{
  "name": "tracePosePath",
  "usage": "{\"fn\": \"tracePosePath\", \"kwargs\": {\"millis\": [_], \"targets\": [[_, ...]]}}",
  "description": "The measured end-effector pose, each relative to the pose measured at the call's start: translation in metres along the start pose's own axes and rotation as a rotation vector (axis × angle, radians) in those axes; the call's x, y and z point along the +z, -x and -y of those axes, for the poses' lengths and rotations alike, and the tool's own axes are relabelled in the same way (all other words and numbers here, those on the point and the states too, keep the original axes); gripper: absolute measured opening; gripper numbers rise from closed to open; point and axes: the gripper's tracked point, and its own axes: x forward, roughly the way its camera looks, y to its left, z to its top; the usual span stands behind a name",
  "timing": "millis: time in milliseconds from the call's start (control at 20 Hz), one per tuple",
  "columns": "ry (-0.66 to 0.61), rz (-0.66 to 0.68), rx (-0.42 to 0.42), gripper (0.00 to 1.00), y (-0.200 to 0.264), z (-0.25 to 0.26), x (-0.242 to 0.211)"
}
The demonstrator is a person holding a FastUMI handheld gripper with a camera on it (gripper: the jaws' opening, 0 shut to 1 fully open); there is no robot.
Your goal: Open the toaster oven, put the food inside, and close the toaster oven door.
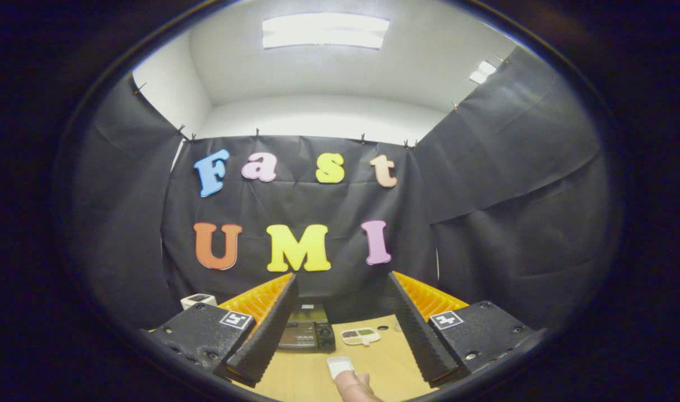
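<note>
My gripper (340,307) is open, its two black ribbed fingers (267,335) spread wide with nothing between them. Beyond the fingers, far ahead on the wooden table (312,374), stands the black toaster oven (306,332) with its door shut. Just to the right of the oven lies a small white tray of food (360,335) holding brown and green pieces. A person's hand (354,386) reaches in low between the fingers, touching a small white card (340,366) on the table.
A small white device (197,300) sits on the table behind the left finger. Black cloth walls close the booth at the back and on both sides. A dark round hole (382,328) marks the table near the tray.
</note>
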Motion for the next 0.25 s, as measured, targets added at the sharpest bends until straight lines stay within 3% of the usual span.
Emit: {"fn": "tracePosePath", "kwargs": {"millis": [250], "targets": [[0.013,-0.032,0.059,1.0,0.003,-0.021,-0.016]]}}
